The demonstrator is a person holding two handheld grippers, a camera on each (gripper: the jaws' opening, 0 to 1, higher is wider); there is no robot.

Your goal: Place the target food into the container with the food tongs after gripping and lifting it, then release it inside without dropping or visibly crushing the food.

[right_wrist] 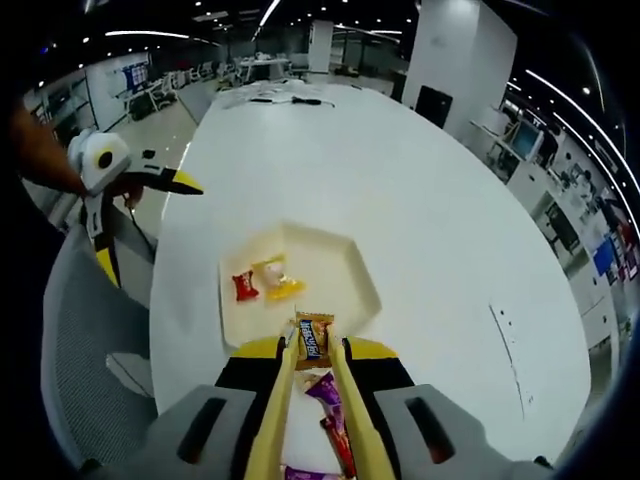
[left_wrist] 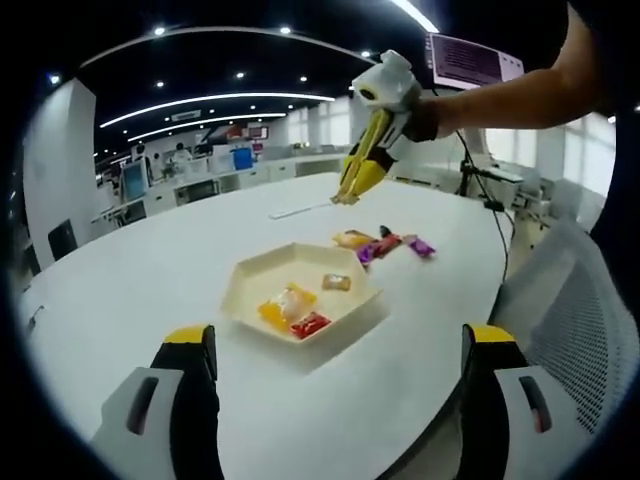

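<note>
A cream hexagonal tray (left_wrist: pixel 255 275) (right_wrist: pixel 340 265) sits on the white table. In it lie a yellow-orange candy (left_wrist: pixel 285 303) (right_wrist: pixel 280 280), a red candy (left_wrist: pixel 310 325) (right_wrist: pixel 243 287) and a brown candy (left_wrist: pixel 337 283). My right gripper (left_wrist: pixel 375 125) (right_wrist: pixel 312 352) is shut on yellow food tongs (left_wrist: pixel 352 180) (right_wrist: pixel 275 420), raised above the table behind the tray. A brown candy (right_wrist: pixel 313 340) shows between the tong tips at the tray's near edge; I cannot tell whether it is gripped. My left gripper (left_wrist: pixel 340 340) (right_wrist: pixel 150 180) is open in front of the tray.
Loose wrapped candies (left_wrist: pixel 385 243) (right_wrist: pixel 325 390), purple, red and orange, lie on the table beside the tray. A flat white strip (left_wrist: pixel 295 211) (right_wrist: pixel 508 345) lies farther off. A grey mesh chair (left_wrist: pixel 570 320) (right_wrist: pixel 95 330) stands at the table's edge.
</note>
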